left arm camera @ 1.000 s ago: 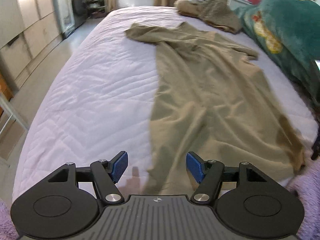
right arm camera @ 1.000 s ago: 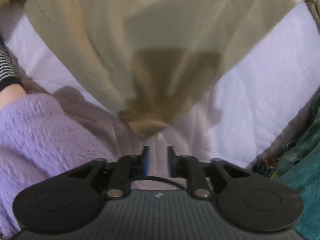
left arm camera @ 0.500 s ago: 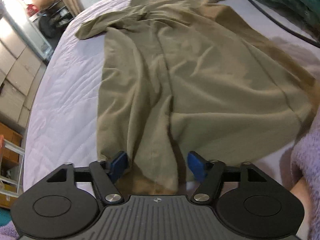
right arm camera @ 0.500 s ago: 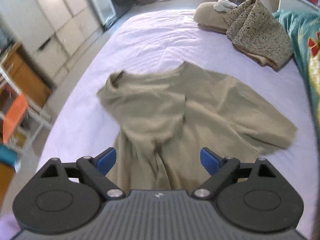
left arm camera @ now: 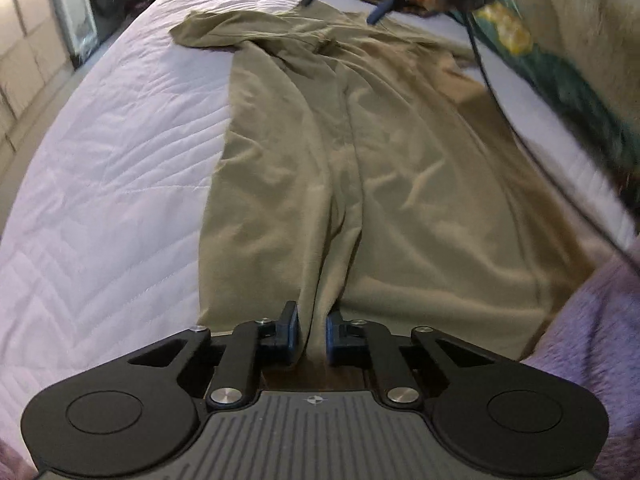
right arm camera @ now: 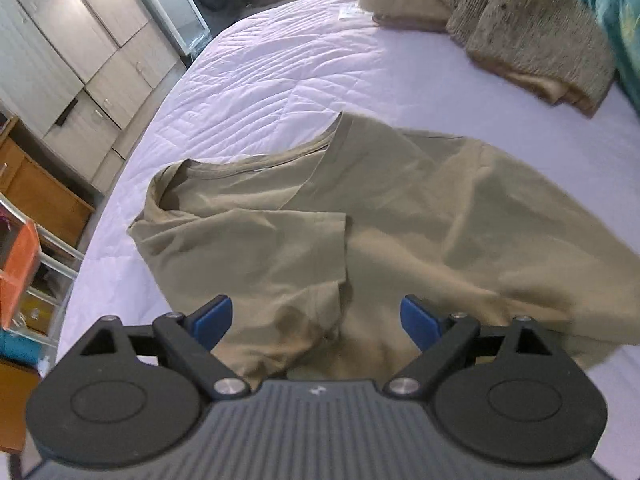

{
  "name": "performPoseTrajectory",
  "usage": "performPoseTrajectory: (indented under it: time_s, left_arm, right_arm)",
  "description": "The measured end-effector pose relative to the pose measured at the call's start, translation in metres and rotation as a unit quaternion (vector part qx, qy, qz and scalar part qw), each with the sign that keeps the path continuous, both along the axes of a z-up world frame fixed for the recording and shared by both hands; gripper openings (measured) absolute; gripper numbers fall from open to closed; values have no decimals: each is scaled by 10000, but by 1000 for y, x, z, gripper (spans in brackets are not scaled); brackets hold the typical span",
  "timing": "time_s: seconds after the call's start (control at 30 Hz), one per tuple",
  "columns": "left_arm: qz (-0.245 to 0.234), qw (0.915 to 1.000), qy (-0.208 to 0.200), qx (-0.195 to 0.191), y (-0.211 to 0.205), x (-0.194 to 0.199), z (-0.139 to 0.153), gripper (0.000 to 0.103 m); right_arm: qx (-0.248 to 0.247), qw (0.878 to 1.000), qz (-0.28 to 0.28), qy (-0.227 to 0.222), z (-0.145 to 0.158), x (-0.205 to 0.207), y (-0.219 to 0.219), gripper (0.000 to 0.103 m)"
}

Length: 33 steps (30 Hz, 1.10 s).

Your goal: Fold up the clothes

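**Folding barely begun: olive shirt lies spread on the bed**

Quilted lilac bed (left arm camera: 108,152) fills both views, with cupboards along the far wall and a few folded knit pieces (right arm camera: 532,36) stacked near its head — possibly earlier finished work, though that is a guess. An olive T-shirt (left arm camera: 360,152) lies stretched lengthwise on the quilt, rumpled, one sleeve doubled over the chest. No clean fold shows yet.

At the hem, the left hand-held gripper (left arm camera: 313,330) is closing, its blue pads pinching a ridge of the shirt's cloth. Over the collar end, the right hand-held gripper (right arm camera: 316,320) hangs spread wide with nothing between its pads — released, above the sleeve. Smoothing, sleeve folds and the lengthwise fold all seem left to do.
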<state>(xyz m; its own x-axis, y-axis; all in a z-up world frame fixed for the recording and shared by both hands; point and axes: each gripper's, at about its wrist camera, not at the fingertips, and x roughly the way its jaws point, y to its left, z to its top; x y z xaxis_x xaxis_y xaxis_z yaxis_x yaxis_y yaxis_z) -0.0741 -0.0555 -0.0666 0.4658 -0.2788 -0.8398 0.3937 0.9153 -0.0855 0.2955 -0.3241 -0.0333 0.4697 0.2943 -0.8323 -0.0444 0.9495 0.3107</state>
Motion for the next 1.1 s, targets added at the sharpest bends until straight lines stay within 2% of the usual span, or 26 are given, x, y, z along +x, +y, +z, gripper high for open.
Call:
performPoseTrajectory:
  time_s: [0.17,0.27,0.37,0.4,0.43,0.53,0.63,0.93,1.1]
  left_arm:
    - [109,9997,70,-214,7,7,3,13]
    - [178,9992,120,-351,12,11,5,13]
    - [353,9986,4,-394,23,15,12,13]
    - [408,9983,-16,-415,28,17,13,13]
    - [470,9978,0,-470,32,20,13,13]
    - [614,9967,50,-523,41,30,8,13]
    - [791,9949,48,-620,49,35,7,13]
    - [1319,9903,-261,-344,74,43,18,13]
    - [1769,9827,-438,-323,102,49,24,13]
  right_arm:
    - [-23,9997,262,-23,-20,15,20,91]
    - [-53,9989,470,65,-31,16,33,83]
    - [-252,9980,573,23,-34,14,41,60]
    - [-280,9980,564,9,-32,14,41,46]
    - [-234,9982,556,33,-30,14,40,37]
    - [-155,9982,583,73,-23,15,40,23]
    - [-199,9976,666,-7,-11,14,47,21]
    - [-70,9959,879,-221,20,14,85,15]
    - [68,9925,1150,-412,42,16,123,15]
